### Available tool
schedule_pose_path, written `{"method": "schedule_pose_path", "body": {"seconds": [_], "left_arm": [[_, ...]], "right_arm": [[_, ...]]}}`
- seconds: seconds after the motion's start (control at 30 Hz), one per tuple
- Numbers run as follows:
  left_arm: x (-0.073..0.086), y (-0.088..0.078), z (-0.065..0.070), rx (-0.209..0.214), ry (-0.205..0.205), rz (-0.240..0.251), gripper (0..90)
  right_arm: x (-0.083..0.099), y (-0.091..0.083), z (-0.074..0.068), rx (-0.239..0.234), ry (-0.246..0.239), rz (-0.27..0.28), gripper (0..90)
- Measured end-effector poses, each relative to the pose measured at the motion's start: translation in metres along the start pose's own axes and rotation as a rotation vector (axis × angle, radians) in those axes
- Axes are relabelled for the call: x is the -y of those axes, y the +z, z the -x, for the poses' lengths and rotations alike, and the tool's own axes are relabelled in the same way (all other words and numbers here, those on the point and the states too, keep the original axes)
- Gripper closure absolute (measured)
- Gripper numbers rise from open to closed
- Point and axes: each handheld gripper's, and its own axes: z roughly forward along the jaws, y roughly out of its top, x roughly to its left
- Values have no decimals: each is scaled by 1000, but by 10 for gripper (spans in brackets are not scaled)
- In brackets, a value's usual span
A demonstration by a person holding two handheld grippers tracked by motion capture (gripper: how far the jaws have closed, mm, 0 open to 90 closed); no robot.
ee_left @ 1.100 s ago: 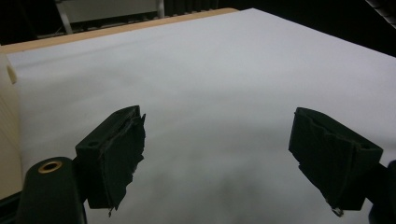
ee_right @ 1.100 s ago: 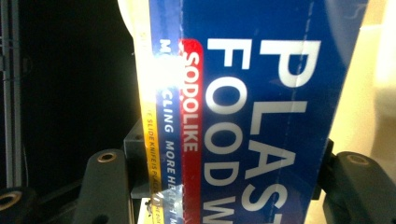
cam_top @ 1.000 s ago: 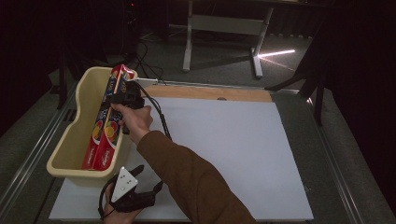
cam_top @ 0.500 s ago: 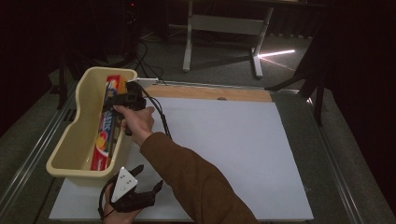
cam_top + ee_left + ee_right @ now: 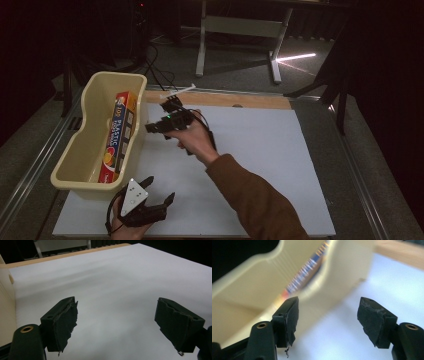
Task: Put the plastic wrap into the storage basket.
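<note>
The surface (image 5: 260,150) under my hands is covered with a smooth, matt white sheet, and a strip of bare light wood (image 5: 220,98) shows along its far edge. The bin (image 5: 89,145) is cream plastic, smooth with a faint sheen. The box (image 5: 118,135) inside it looks like printed cardboard, slightly glossy. My left hand-held gripper (image 5: 117,325) has matt black plastic jaws faced with rough, frayed black padding; my right hand-held gripper (image 5: 328,320) has the same. My sleeve (image 5: 255,200) is brown cloth.

Both jaws wide apart: left gripper (image 5: 159,196) low, right gripper (image 5: 161,117) outstretched
</note>
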Motion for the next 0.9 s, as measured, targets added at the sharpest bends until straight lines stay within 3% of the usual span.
{"method": "schedule_pose_path", "body": {"seconds": [0.03,0.07,0.1,0.13,0.17,0.2,0.23,0.27,0.3,0.33,0.37,0.47,0.5,0.53,0.57,0.6,0.67,0.7,0.77,0.83,0.9], "left_arm": [[0,0,0,0,0,0,179],[0,0,0,-2,2,-2,179],[0,0,0,-3,2,-1,179],[0,0,1,-4,4,-2,179],[0,0,1,-4,3,-1,179],[0,1,1,-9,6,-4,179],[0,1,1,-9,6,-4,179],[0,1,1,-11,6,-4,179],[0,1,1,-13,3,-3,179],[0,1,1,-14,3,-3,179],[0,1,0,-15,2,-2,179],[0,3,1,-20,6,-7,179],[0,3,1,-20,6,-7,179],[0,3,1,-20,5,-8,179],[0,3,1,-20,4,-11,179],[0,4,1,-21,6,-12,179],[0,4,1,-23,6,-13,179],[0,5,2,-25,11,-15,179],[0,5,2,-26,14,-15,179],[-1,3,1,-30,11,-8,179],[-1,2,0,-35,13,-7,179]], "right_arm": [[0,0,0,0,0,0,328],[20,-14,7,11,-82,15,292],[30,-22,10,27,-117,26,289],[30,-22,10,27,-117,26,289],[41,-29,14,49,-152,44,288],[63,-45,24,84,-202,69,282],[75,-54,29,98,-211,89,278],[75,-54,29,98,-211,89,278],[99,-71,40,116,-216,134,273],[112,-79,46,117,-227,162,263],[126,-87,51,116,-232,180,251],[169,-106,63,174,-284,213,249],[169,-106,63,174,-284,213,249],[183,-112,66,181,-277,230,249],[208,-122,72,206,-255,263,251],[219,-126,75,207,-250,277,251],[219,-126,75,207,-250,277,251],[239,-138,81,239,-254,268,253],[243,-142,81,246,-248,279,256],[257,-155,83,238,-216,339,259],[273,-168,85,251,-215,381,258]]}}
